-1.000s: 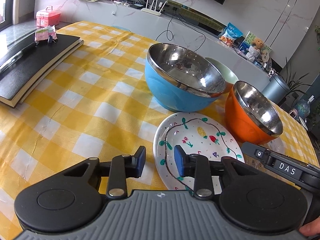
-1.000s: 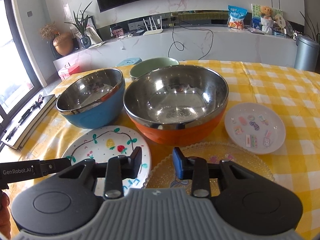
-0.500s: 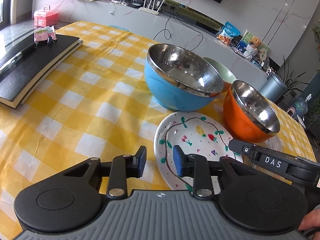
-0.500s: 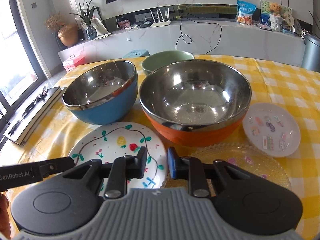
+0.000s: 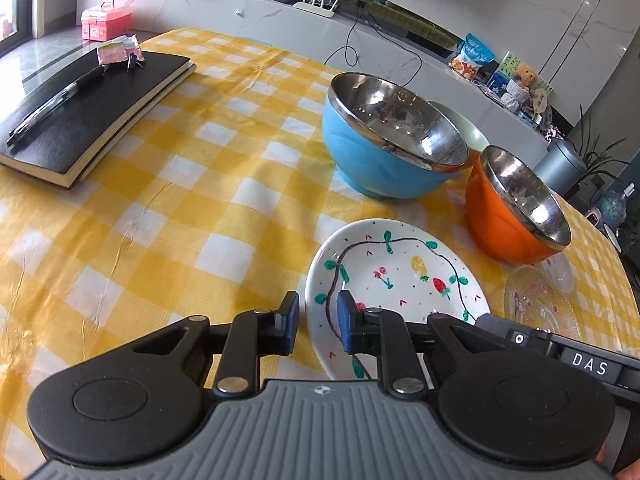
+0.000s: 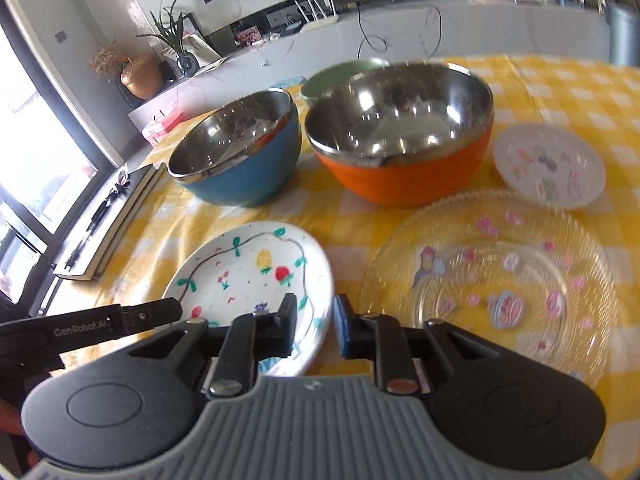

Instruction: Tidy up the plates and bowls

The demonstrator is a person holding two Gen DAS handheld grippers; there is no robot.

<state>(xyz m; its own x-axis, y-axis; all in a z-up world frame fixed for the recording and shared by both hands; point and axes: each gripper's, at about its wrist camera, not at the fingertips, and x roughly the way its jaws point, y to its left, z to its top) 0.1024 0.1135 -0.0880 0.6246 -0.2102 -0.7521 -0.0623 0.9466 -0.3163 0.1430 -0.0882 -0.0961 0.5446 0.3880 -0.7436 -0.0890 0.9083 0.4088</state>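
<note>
A white plate painted with vines and fruit (image 5: 396, 280) (image 6: 256, 276) lies on the yellow checked cloth. My left gripper (image 5: 314, 322) straddles its left rim, jaws closing, with cloth showing between the left pad and the rim. My right gripper (image 6: 316, 322) straddles its right rim, jaws opening, pads not pressing. Behind stand a blue steel-lined bowl (image 5: 384, 148) (image 6: 240, 164), an orange one (image 5: 512, 216) (image 6: 404, 160) and a green bowl (image 6: 344, 72). A clear glass plate (image 6: 492, 280) and a small white sticker plate (image 6: 548, 164) lie to the right.
A black notebook (image 5: 88, 112) with a pen on top lies at the table's left edge. A marble counter (image 5: 280, 8) with a router, cables and snack bags runs behind the table. Bare checked cloth (image 5: 180, 208) stretches left of the bowls.
My left gripper's jaws have narrowed around the painted plate's left rim. My right gripper has shifted left from the glass plate's edge to the painted plate's right rim, and it has rolled.
</note>
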